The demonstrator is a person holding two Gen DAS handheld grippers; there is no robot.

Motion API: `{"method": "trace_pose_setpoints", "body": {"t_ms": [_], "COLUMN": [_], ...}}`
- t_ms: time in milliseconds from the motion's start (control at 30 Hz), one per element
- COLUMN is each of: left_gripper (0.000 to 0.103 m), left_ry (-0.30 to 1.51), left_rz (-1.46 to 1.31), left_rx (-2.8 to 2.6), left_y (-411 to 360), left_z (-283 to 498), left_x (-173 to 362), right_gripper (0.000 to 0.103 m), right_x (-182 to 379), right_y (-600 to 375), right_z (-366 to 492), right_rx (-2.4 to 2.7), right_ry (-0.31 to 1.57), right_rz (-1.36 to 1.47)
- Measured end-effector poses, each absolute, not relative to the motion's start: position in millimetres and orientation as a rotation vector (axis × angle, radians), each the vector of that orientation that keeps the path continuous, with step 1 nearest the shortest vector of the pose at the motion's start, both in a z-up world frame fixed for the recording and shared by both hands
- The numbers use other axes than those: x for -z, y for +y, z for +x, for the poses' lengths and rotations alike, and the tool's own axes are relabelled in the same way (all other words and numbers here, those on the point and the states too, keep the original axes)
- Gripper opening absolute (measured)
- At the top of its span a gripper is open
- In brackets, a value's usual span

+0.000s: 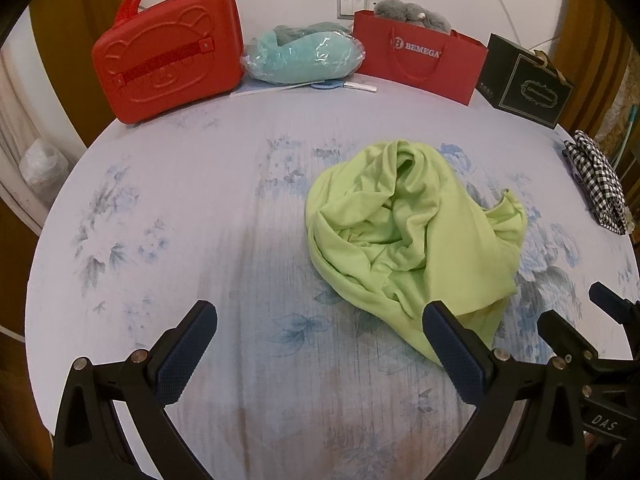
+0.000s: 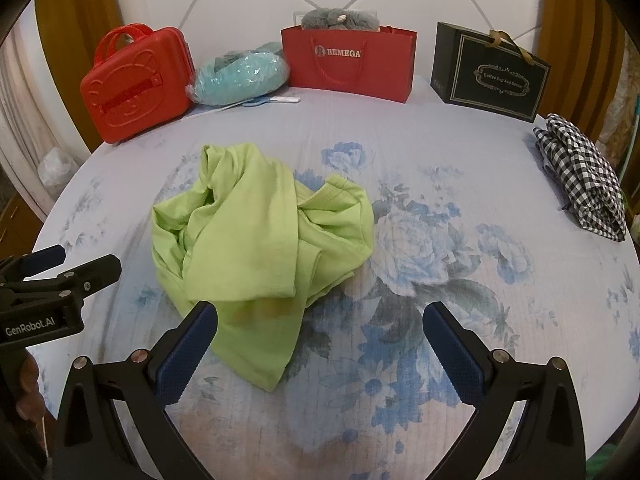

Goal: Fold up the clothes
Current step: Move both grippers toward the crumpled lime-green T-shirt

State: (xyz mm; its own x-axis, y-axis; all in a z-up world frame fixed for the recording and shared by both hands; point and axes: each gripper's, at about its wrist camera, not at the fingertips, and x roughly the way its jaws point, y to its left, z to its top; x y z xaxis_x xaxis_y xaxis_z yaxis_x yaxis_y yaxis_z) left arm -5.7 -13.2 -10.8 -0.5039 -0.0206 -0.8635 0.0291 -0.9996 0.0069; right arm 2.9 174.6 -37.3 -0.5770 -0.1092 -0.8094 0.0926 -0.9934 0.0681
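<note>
The left gripper [image 1: 320, 344] hangs low over the bed [image 1: 180, 220] with its jaws spread wide and nothing between them; its right finger overlaps the near edge of the green garment [image 1: 416, 236] in the picture, though whether they touch cannot be told. The right gripper [image 2: 320, 344] is likewise wide open and holds nothing, with a tongue of the same garment [image 2: 256, 240] lying by its left finger.

The garment sits crumpled in a loose heap on the flowered sheet, near the middle of the bed, just ahead of both grippers.

Each camera catches the other gripper at its edge: the left wrist view shows the right one at far right, the right wrist view shows the left one at far left, with part of the hand [image 2: 28, 388] that carries it. Only the right wrist view shows the large blue rose print beside the garment.

Along the headboard stand a red case [image 1: 168, 52] with a bear face, shut; a clear plastic bag [image 1: 304, 56] stuffed with teal cloth; a red paper bag [image 1: 420, 60] with a grey plush toy [image 1: 416, 12] poking out of its top; and a black gift bag [image 2: 492, 72], contents unseen. Blue scissors [image 1: 332, 85] lie before the plastic bag. A checked cloth [image 2: 580, 184] is bunched at the bed's right edge, well apart from the garment.
</note>
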Motion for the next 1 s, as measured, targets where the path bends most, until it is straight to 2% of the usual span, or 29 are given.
{"method": "trace_pose_setpoints", "body": {"t_ms": [1000], "left_gripper": [0.103], "left_ry": [0.051], "left_rz": [1.659], "left_rx": [2.656], "left_y": [-13.2], "left_z": [-29.0], "left_x": [39.6], "right_gripper": [0.103], "right_x": [54.3], "right_y": [184.5], "right_z": [-20.9], "right_rx": [2.689], "right_ry": [-0.051], "right_rz": [1.466]}}
